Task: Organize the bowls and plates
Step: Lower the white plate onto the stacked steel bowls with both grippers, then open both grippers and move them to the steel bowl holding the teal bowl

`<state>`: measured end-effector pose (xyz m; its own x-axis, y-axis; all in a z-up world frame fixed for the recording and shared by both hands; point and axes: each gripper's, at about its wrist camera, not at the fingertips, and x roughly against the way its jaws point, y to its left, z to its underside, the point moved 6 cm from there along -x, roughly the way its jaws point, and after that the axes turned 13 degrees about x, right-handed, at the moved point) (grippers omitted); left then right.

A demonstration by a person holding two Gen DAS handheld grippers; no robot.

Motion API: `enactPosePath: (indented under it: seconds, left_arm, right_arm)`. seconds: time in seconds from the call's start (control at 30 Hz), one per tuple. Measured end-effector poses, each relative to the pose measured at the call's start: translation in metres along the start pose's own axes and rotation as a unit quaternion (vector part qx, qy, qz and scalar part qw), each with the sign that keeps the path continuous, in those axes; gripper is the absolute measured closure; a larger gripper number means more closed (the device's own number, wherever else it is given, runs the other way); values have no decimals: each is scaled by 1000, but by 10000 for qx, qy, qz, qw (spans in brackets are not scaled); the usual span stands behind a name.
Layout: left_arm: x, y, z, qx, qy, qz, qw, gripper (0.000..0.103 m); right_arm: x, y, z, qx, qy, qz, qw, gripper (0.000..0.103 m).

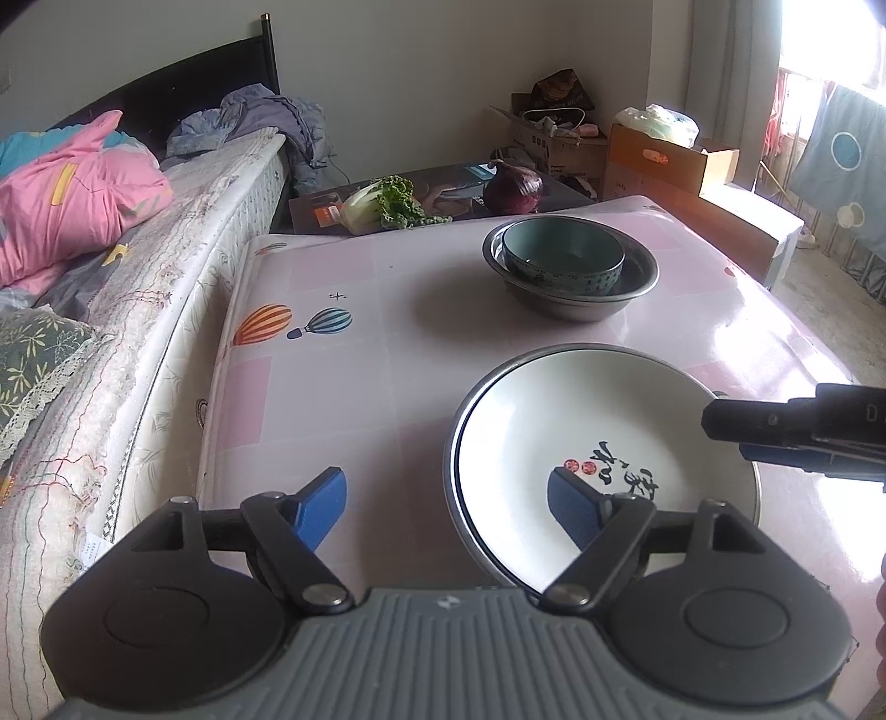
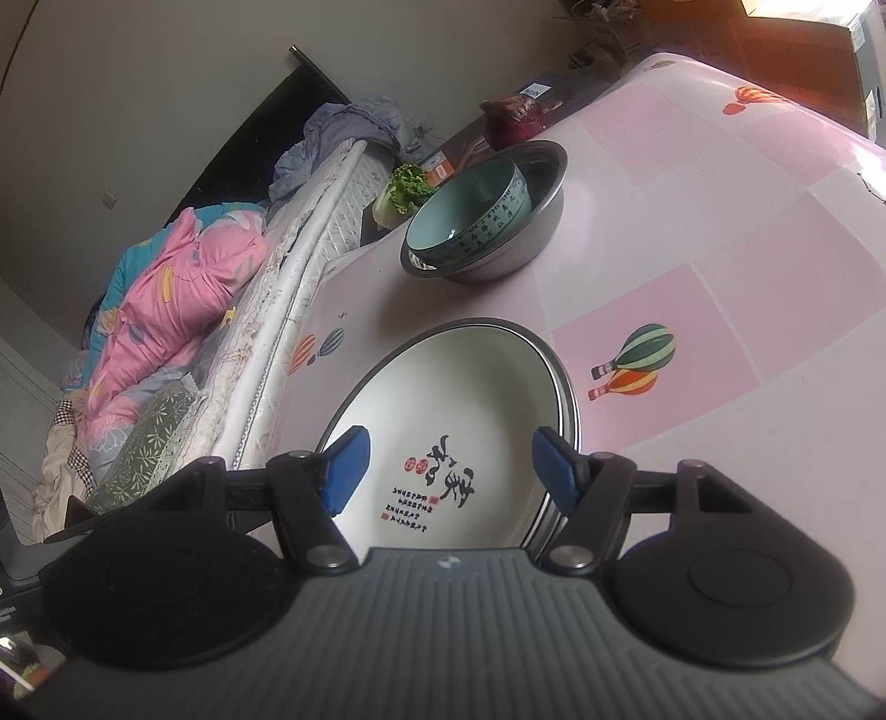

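White ceramic plate [image 1: 581,437] with black calligraphy sits stacked on a metal plate [image 2: 562,387] near the front of the pink balloon-patterned table [image 1: 343,387]. Farther back, a teal ceramic bowl [image 1: 562,255] rests inside a steel basin [image 1: 637,282]. Both stacks look done; little seems left. The left gripper [image 1: 448,507] tilts downward, jaws open and empty across the plate's left rim. The right gripper [image 2: 451,471] hovers over the plate, likewise open, holding nothing.

daylight from an overexposed window [image 1: 830,44] glares off the tablecloth [image 1: 747,343]; fisheye edges bend and darken.
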<state>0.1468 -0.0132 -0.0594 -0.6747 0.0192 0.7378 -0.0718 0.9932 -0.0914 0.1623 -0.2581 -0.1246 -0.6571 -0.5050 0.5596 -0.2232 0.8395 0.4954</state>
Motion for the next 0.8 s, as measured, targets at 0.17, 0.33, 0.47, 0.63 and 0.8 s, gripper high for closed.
enactPosePath:
  seconds: [0.17,0.33,0.47,0.63,0.8]
  left_arm:
    - [-1,-4,0,-42,25,-52,10000,19]
    - [-6,-10,-2,-87,80,-78,9999,18]
    - [-15,-14,-3,-109,170,-83,9998,17]
    - [-23,-16,-14,-56,117,75,9999,17]
    - [-34,-13,-52,166,-133,366,9991,15]
  right_arm:
    - [6,-5,-2,-34,-50,-26,10000,38]
    - [8,-14,-5,-126,-70,-92,9999,38]
    - [8,-23,-7,-186,-78,-84,9998,38]
    - [5,-36,-13,-327,-75,-131,9993,38]
    - [7,-51,-39,-190,-219,51,9996,38]
